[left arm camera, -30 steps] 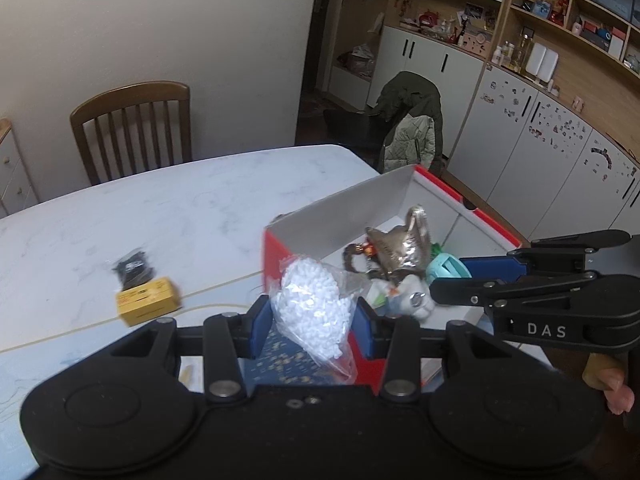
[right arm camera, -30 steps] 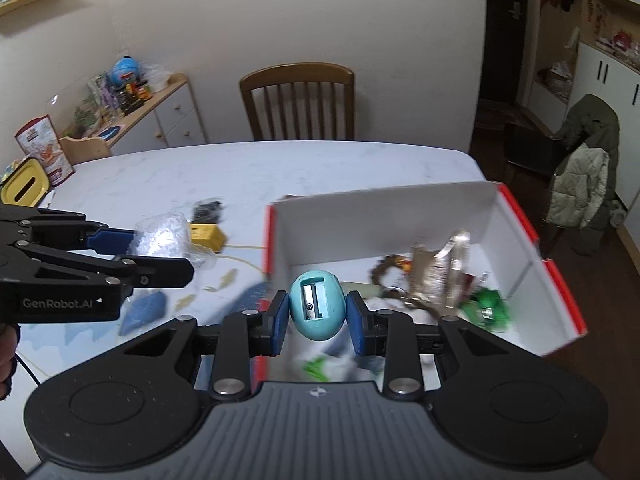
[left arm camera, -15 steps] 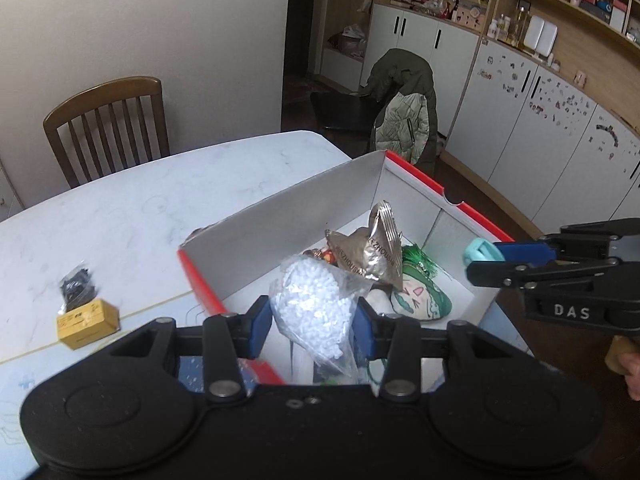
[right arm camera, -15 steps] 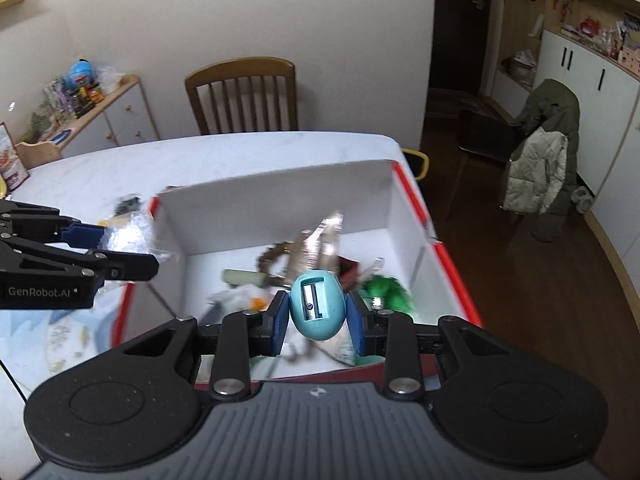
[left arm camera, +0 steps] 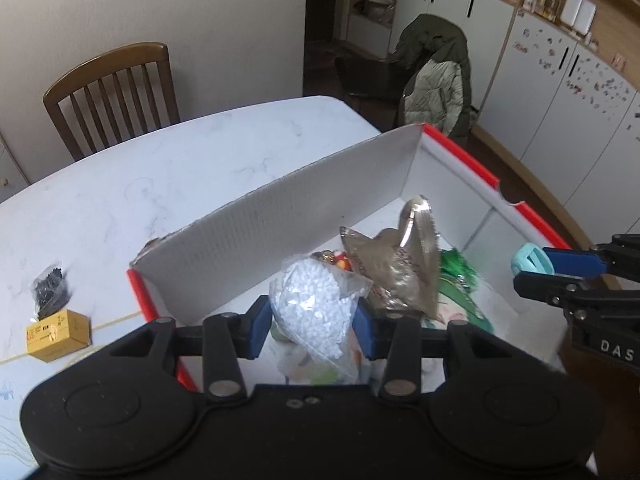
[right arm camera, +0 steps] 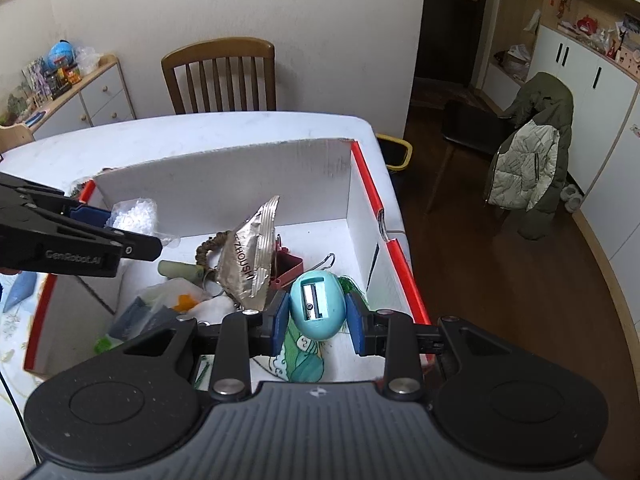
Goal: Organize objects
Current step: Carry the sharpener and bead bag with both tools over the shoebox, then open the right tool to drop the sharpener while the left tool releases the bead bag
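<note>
Blue-padded grippers each held one item above the open red-rimmed white cardboard box (right arm camera: 376,200).

Left gripper (left arm camera: 314,320) clamped a clear plastic bag of white pellets (left arm camera: 316,304); right gripper (right arm camera: 318,316) clamped a teal egg-shaped pencil sharpener (right arm camera: 317,306), both over the box interior. Risk, as judged: the slack bag could slip free or catch on the crumpled silver foil packet (right arm camera: 250,264) standing beneath, and the smooth egg could roll on release. A yellow carton (left arm camera: 56,334) and a black packet (left arm camera: 52,290) lay on the white marble table (left arm camera: 160,184) outside the box.

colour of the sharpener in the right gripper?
Light teal pencil sharpener, egg-shaped with a metal blade, in the right gripper. Clearest in the right wrist view.
</note>
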Demonstrator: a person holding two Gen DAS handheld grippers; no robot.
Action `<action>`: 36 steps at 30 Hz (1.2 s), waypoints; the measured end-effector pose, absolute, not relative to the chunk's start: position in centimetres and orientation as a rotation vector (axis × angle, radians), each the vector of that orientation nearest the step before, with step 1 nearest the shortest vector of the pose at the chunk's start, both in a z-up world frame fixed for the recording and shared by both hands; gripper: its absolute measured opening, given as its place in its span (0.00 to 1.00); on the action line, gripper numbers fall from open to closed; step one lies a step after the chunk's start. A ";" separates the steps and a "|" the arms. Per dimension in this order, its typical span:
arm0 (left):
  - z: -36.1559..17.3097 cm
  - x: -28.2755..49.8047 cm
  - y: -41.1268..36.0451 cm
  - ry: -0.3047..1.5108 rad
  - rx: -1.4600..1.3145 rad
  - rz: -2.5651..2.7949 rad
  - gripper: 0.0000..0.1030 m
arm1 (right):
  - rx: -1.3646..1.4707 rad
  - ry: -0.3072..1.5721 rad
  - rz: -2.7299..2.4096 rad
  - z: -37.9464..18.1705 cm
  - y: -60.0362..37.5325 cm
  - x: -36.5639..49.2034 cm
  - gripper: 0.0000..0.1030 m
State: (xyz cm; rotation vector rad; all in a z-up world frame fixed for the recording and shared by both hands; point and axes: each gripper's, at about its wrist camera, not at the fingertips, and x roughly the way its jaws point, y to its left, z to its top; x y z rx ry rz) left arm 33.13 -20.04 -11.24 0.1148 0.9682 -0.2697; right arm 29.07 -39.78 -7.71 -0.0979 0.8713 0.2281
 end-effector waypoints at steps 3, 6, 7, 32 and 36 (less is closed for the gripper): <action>-12.0 34.1 -20.4 0.976 0.136 -0.259 0.41 | -0.111 0.892 0.242 -8.6 -39.6 29.9 0.29; -12.7 34.9 -20.7 0.988 0.156 -0.244 0.41 | -0.132 0.907 0.247 -9.3 -39.2 30.6 0.29; -13.0 35.2 -20.8 0.992 0.159 -0.240 0.41 | -0.139 0.911 0.247 -9.6 -39.1 30.9 0.29; -16.6 39.2 -22.5 1.170 0.185 -0.219 0.42 | -0.196 0.968 0.279 -12.3 -38.3 32.6 0.30; -16.5 39.1 -22.9 1.177 0.201 -0.215 0.45 | -0.191 0.963 0.278 -12.3 -38.4 32.5 0.30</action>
